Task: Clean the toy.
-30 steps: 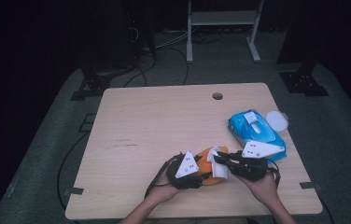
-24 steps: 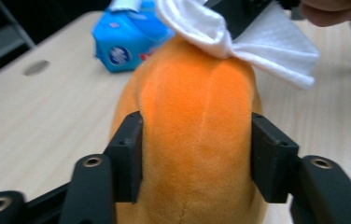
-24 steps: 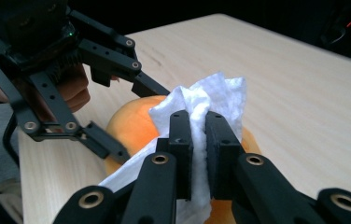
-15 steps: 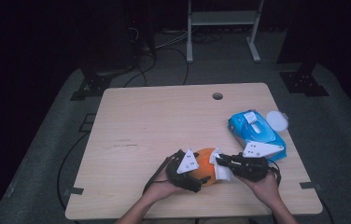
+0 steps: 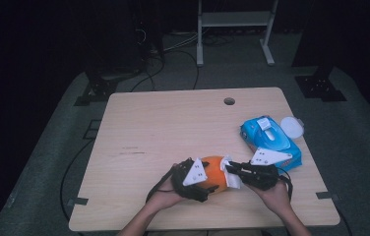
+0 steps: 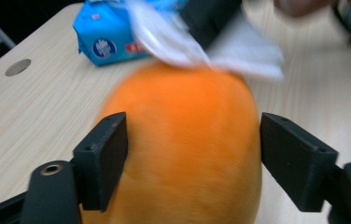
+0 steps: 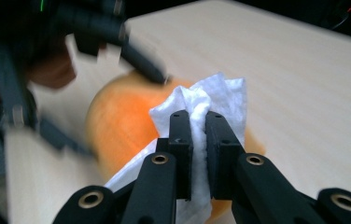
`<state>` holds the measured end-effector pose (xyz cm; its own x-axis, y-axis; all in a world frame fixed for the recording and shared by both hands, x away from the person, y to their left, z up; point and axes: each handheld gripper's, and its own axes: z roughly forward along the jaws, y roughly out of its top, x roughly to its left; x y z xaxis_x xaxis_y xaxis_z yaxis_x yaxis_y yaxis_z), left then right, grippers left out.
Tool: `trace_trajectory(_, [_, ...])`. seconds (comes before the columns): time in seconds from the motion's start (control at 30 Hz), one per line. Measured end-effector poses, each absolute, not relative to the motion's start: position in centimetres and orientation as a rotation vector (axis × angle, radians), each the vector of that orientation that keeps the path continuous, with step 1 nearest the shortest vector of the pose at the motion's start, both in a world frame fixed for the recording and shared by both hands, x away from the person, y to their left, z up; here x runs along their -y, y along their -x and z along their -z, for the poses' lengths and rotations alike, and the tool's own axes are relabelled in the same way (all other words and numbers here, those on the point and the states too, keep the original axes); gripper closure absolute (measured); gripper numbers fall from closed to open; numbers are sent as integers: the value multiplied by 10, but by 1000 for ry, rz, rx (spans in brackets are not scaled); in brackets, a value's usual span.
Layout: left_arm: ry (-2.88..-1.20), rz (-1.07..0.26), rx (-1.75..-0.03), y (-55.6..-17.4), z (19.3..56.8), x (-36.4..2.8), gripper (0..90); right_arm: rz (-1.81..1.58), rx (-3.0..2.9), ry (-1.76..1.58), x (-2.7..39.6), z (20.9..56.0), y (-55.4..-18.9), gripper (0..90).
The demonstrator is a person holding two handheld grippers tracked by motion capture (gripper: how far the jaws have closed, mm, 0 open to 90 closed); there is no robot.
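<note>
Orange fruit (image 5: 216,172) sits near the front edge of the table (image 5: 173,128), between the two grippers, a little left of the blue wipes pack (image 5: 270,142). Compared with a second ago, the left gripper (image 5: 203,183) has just been opening its jaws: earlier they sat closer in on the fruit, and now they stand apart, with the fruit still between them. In the left gripper view the fruit (image 6: 187,144) lies against the left jaw, while a sliver of table shows between it and the right jaw, so the pads do not clamp it. The right gripper (image 5: 232,172) has hardly shifted and stays clamped on a white wipe (image 5: 230,173), which lies against the fruit's right side; in the right gripper view the jaws pinch the folded wipe (image 7: 211,107) tightly, with the fruit (image 7: 122,121) behind it. The wipes pack lies flat with its flap raised, and what is inside cannot be made out; a round white lid (image 5: 292,127) rests just beside it at the table's right edge. Motion blur smears the left gripper in the right gripper view and the wipe in the left gripper view, and the fruit's lower part is cut off there.
</note>
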<state>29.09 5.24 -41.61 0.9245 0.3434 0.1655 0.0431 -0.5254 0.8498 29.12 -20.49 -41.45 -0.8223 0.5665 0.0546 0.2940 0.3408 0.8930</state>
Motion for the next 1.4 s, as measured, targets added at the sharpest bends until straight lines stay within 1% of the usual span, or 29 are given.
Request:
trace_trajectory(0.07, [-2065,-358,-346,-296,414,-57,213,-1462,-2374,-770,208,416,-288,813])
trace_trajectory(0.13, [-2064,-305,-377,-300,417,-59,209,-1460,-2417,-767,213,417,-285,813])
trace_trajectory(0.23, [-2093,-290,-363,-297,422,-55,236,-1447,-2437,-751,215,415,-281,813])
trace_trajectory(0.37, [-2149,-287,-320,-290,425,-53,275,-1500,-2384,-736,212,404,-286,813])
trace_trajectory(0.47, [-2186,-262,-287,-287,424,-57,280,-1449,-2435,-736,207,408,-289,813])
trace_trajectory(0.57, [-2159,-145,-251,-288,420,-63,278,-1423,-2500,-729,206,420,-285,813])
trace_trajectory(0.6, [-2138,-114,-243,-289,417,-65,274,-1410,-2514,-713,207,422,-283,813])
trace_trajectory(0.63, [-2138,-114,-243,-289,417,-65,254,-1395,-2525,-702,208,423,-280,813])
trace_trajectory(0.67, [-2092,-102,-231,-289,410,-64,198,-1393,-2537,-671,211,425,-275,813])
trace_trajectory(0.8, [-2111,-136,-194,-292,406,-46,134,-1414,-2563,-623,217,430,-267,810])
trace_trajectory(0.9, [-2178,-142,-172,-297,412,-30,121,-1427,-2561,-603,218,429,-265,809])
trace_trajectory(1.0, [-2232,-161,-146,-297,421,-25,122,-1474,-2529,-614,227,426,-264,811])
trace_trajectory(1.17, [-2211,-131,-158,-297,421,-34,119,-1506,-2475,-703,260,423,-262,809])
trace_trajectory(1.2, [-2184,-128,-176,-298,417,-35,115,-1492,-2467,-721,266,423,-262,809])
trace_trajectory(1.3, [-2151,-163,-203,-301,410,-30,115,-1414,-2464,-755,279,428,-261,805])
trace_trajectory(1.4, [-2167,-162,-196,-304,409,-24,105,-1387,-2472,-788,287,433,-260,802])
